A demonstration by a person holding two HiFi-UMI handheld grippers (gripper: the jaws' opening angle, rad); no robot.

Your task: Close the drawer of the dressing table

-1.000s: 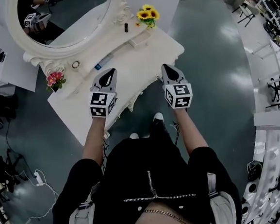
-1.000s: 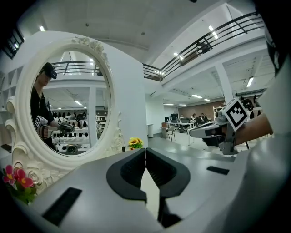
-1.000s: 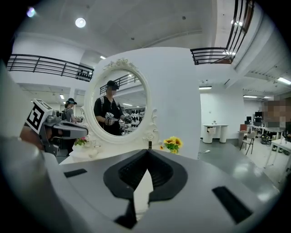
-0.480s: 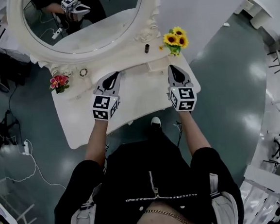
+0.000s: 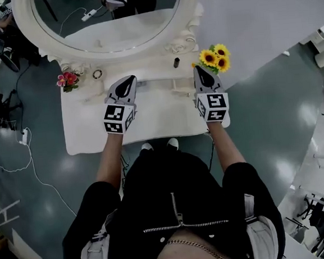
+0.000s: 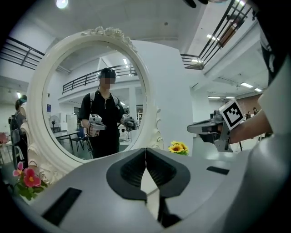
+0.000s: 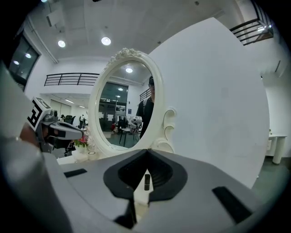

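Observation:
The white dressing table with its oval mirror stands square in front of me. Its drawer front is hidden below the tabletop's near edge in the head view, and neither gripper view shows it. My left gripper hovers over the left half of the tabletop, shut and empty. Over the right half hangs my right gripper, also shut with nothing held. Both point roughly level at the mirror, which reflects the person holding them.
Pink flowers sit at the back left corner and sunflowers at the back right. A small dark bottle and a round ring-like item stand near the mirror's base. Cables lie on the floor at left.
The table has swung from a slanted position to square in front of me. Both grippers have moved over the tabletop and nearer the mirror. Their jaws stay shut.

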